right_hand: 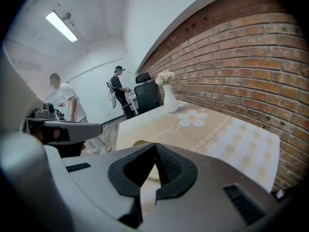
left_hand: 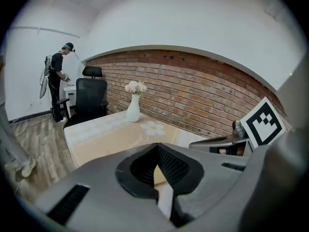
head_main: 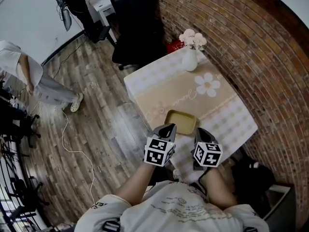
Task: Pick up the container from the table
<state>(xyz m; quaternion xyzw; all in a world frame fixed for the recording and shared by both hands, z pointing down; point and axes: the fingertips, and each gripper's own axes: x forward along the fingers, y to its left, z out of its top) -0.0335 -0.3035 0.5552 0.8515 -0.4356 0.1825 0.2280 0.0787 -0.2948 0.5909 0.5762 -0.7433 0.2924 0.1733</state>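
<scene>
My left hand-held gripper [head_main: 168, 127] and right hand-held gripper [head_main: 202, 131], both pressed together on nothing, hover by the yellow container [head_main: 180, 121] on the worktop [head_main: 159, 88].

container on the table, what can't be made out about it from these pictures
Contents: in the head view the container is too small to tell if anything lies inside.
Near corner: head view, covered by the left tongs.
Left gripper view: the tongs' own body hides nearly all of it.
Right gripper view: only a bit of rim shows above the right tongs.
</scene>
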